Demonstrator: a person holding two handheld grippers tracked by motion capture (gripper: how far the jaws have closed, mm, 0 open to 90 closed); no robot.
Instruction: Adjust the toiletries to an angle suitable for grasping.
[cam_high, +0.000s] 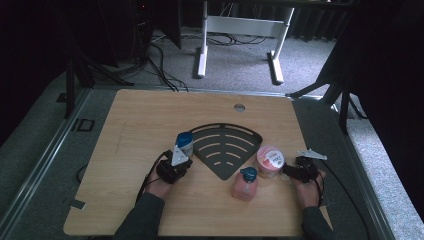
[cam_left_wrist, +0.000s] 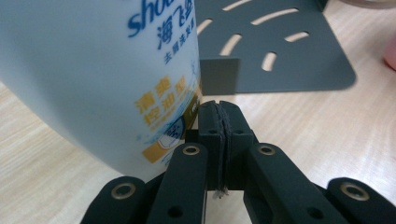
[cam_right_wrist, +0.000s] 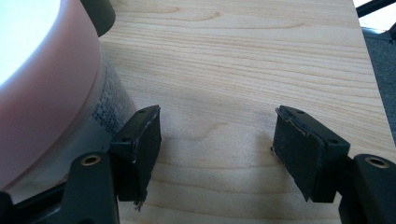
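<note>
Landmark: black slotted rack (cam_high: 226, 147) at table centre
Shampoo bottle (cam_high: 184, 144): upright, touching the rack's left edge; smooth plastic, likely slippery, fairly light; contents hidden; best taken low on its body
Left gripper (cam_left_wrist: 218, 112): jaws closed on nothing; just right of the bottle
Right gripper (cam_right_wrist: 217, 149): jaws apart, empty; beside pink jar (cam_right_wrist: 46, 88), right of rack

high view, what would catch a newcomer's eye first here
The black fan-shaped slotted rack in the middle of the wooden table stands out most. At its left edge stands a white bottle with a blue cap, the shut left gripper right beside it. Near its right edge sit a pink tub and a pink bottle, with the open right gripper next to the tub.
</note>
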